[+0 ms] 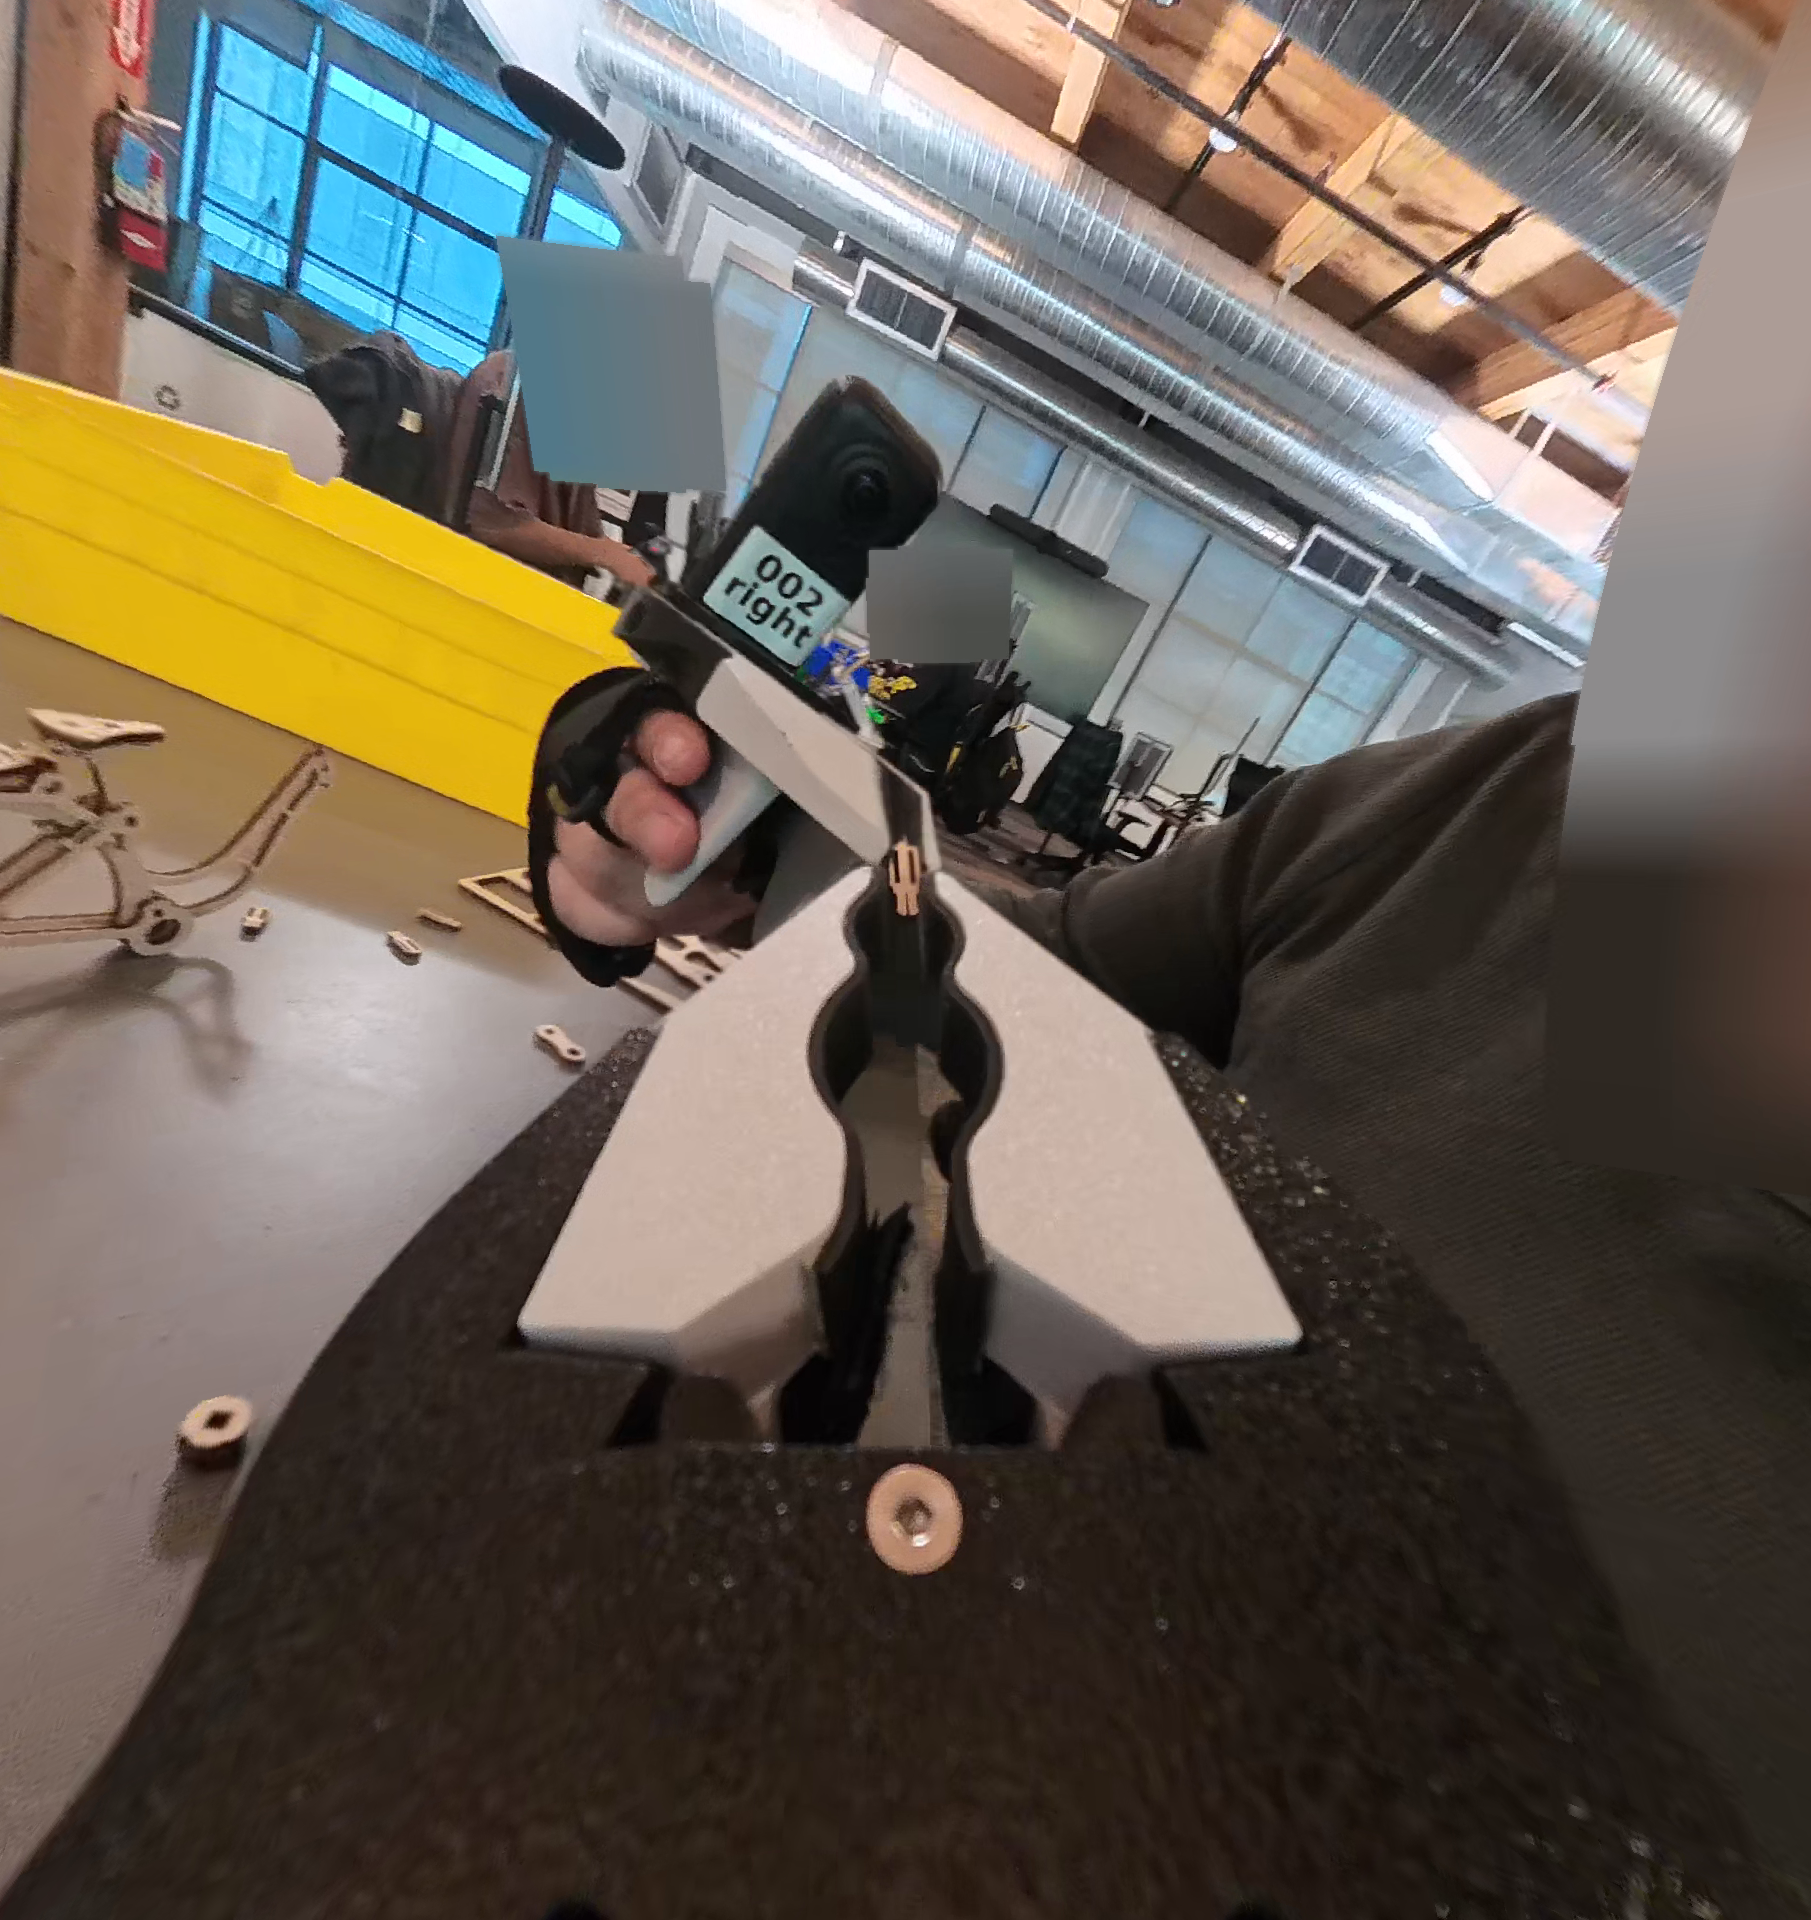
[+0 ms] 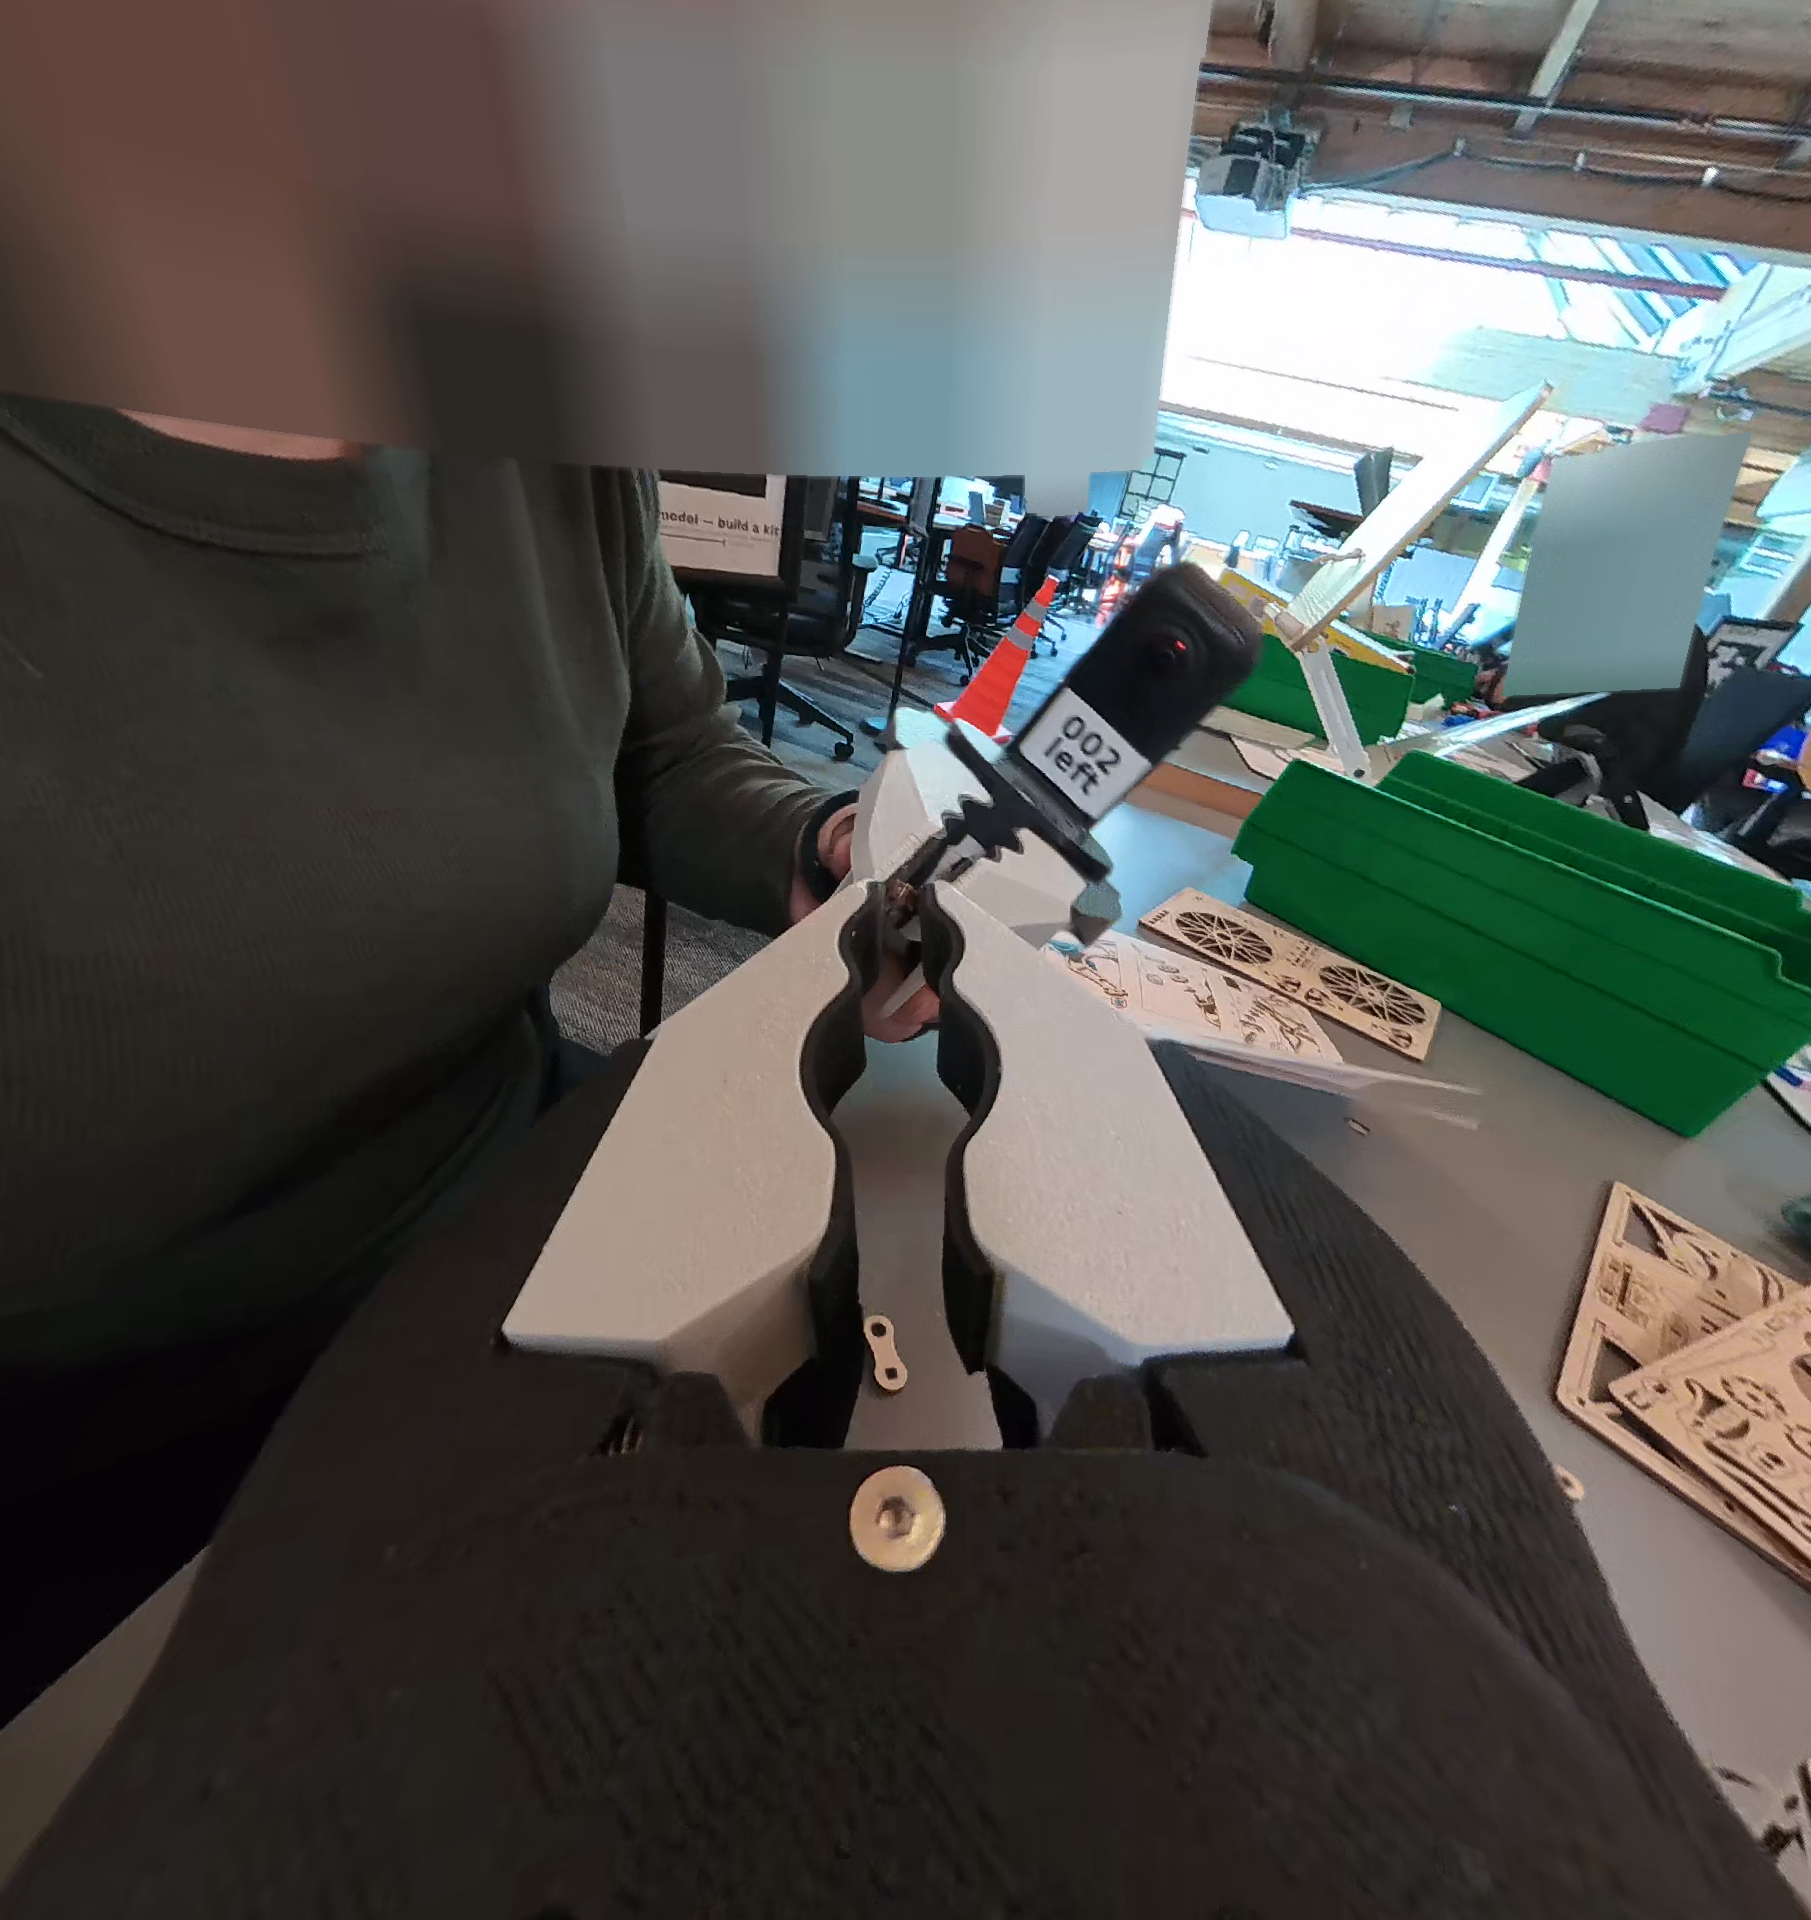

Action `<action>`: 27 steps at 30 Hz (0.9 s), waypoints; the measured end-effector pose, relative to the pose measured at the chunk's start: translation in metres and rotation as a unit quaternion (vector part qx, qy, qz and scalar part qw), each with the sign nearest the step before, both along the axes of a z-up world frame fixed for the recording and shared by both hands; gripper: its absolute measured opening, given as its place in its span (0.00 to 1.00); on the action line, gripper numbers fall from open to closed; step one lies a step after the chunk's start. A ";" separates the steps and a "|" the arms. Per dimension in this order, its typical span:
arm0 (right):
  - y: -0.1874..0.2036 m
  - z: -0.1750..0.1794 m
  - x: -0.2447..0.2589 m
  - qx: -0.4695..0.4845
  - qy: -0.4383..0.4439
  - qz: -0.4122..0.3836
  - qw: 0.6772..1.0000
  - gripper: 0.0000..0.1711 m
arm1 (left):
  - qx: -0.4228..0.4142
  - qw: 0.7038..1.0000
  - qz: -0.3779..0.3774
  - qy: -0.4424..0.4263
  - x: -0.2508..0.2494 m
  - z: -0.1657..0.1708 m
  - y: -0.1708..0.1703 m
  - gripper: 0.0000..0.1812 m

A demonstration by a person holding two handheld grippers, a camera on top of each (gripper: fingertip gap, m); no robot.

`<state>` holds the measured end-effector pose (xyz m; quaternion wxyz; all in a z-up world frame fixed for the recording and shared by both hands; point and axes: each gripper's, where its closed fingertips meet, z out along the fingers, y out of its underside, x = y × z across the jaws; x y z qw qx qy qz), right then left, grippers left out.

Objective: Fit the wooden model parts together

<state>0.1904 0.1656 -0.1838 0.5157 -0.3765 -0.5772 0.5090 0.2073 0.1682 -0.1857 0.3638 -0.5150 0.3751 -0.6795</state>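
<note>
Left wrist view, wooden piece (image 1: 904, 879) pinched at fingers' (image 1: 828, 935) tips

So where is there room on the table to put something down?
There is a bare patch on the left, between the wooden bicycle frame, the yellow bin and the round wooden washer. On the right it is crowded: cut-out wooden sheets, an instruction leaflet and the green bin leave little space.

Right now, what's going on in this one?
A person holds two grippers tip to tip above the table. The left gripper and right gripper appear to pinch a tiny wooden part between them; who actually holds it is unclear. A half-built wooden bike and loose links sit on the table.
</note>
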 end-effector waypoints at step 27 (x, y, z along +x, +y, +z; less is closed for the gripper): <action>0.017 -0.061 0.007 0.499 -0.262 -0.163 0.809 0.01 | -0.085 0.982 -0.015 0.171 0.003 -0.055 0.012 0.02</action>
